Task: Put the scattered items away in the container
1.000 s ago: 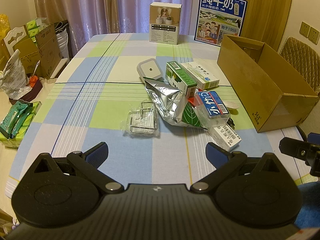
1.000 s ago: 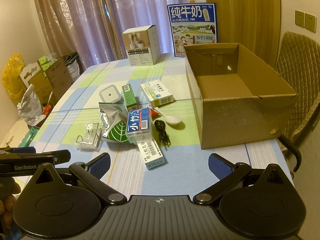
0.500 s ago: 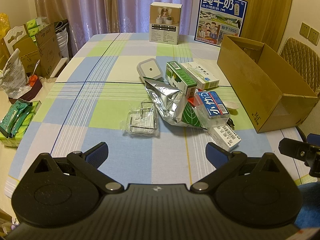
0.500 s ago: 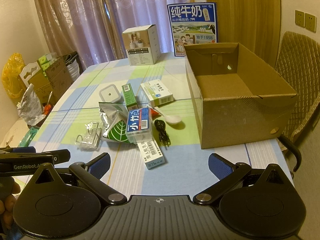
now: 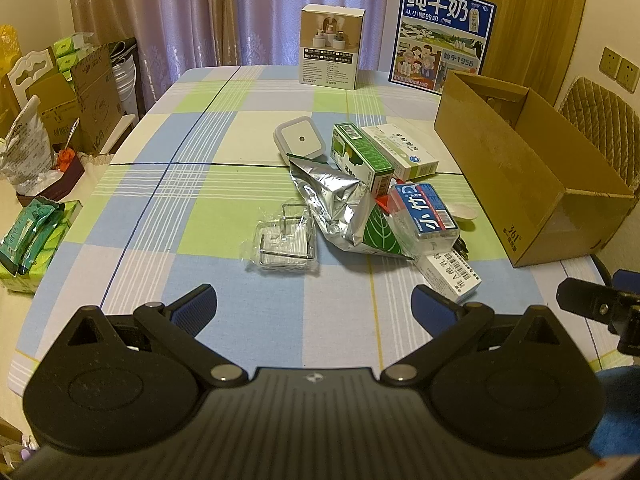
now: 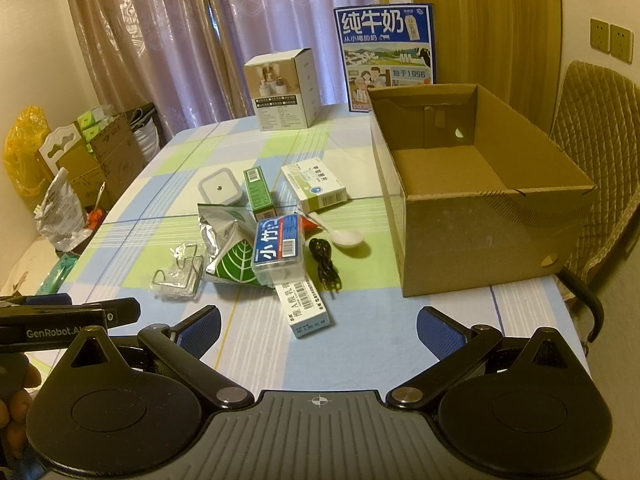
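Currently both tools hover over the near edge of the table, empty: left tool with fingers spread wide, right tool likewise apart.

Nearest item: white barcode carton, partly under the clear blue-labelled case. Risk: pulling the carton tips or drags the case.

Left of the pile: wire rack in a clear bag. Bag looks slippery; fingers may catch film only.

Foil pouch leans against the green box; likely to crumple and shift neighbours.

Black cable and white spoon are low and thin, so hard to pinch.

Cardboard box stands open along the right edge, nothing inside visible. Its tall wall could clip a low carry.
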